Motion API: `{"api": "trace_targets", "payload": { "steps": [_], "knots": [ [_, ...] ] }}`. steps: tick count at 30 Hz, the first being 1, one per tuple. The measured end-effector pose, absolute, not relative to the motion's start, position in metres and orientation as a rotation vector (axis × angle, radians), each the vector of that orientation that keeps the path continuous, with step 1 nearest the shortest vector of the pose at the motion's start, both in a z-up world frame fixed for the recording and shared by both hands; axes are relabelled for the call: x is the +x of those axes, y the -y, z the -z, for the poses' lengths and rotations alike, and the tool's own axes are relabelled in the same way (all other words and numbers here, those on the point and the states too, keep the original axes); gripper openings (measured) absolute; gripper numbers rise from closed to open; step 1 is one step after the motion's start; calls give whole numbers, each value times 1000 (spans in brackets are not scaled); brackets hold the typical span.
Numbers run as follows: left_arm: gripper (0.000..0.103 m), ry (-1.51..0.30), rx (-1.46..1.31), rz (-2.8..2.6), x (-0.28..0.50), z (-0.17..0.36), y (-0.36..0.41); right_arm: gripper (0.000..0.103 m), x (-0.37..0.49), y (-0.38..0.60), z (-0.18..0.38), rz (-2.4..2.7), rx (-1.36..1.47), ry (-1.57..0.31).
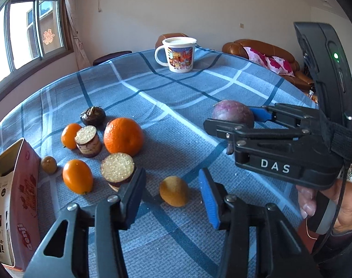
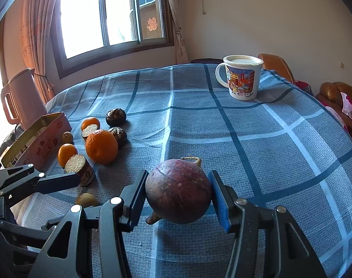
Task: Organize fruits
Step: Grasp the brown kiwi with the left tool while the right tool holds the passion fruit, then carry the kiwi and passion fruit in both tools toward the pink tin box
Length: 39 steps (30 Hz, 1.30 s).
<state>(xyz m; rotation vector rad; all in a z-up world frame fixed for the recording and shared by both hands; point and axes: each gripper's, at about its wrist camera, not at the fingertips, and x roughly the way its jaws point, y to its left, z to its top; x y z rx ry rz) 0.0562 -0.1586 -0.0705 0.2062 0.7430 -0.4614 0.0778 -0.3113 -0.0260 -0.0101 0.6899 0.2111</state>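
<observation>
While the right hand-held gripper [image 2: 178, 197] pinches the purple root [image 2: 178, 190], the left hand-held gripper [image 1: 171, 192], spread around the small brown fruit [image 1: 174, 191], may nudge it toward seven o'clock.

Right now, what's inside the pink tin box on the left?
The pink tin box stands open. Only its gold inner wall and a printed paper label or packet show inside. No fruit is visible in it, but the bottom is hidden by the walls in both views.

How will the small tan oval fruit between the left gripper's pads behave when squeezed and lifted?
The small tan oval fruit is rounded, so it may roll if nudged. It looks light. The left gripper has pads wider than the fruit, not yet touching.
</observation>
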Motion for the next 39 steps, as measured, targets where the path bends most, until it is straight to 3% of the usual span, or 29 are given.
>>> {"api": "trace_targets", "payload": {
  "steps": [5, 6, 7, 8, 39],
  "knots": [
    [50, -804, 184, 494, 63, 76, 160, 54, 80, 306, 27, -226, -33, -706],
    [44, -812, 174, 501, 64, 77, 159, 54, 79, 306, 27, -230, -37, -706],
    [32, -820, 163, 503, 66, 78, 158, 54, 79, 305, 27, -233, -39, -705],
    [29, -825, 154, 507, 66, 79, 157, 54, 78, 305, 28, -235, -40, -705],
    [29, -602, 21, 415, 42, 55, 123, 54, 53, 300, 17, -323, -59, -541]
  ]
}}
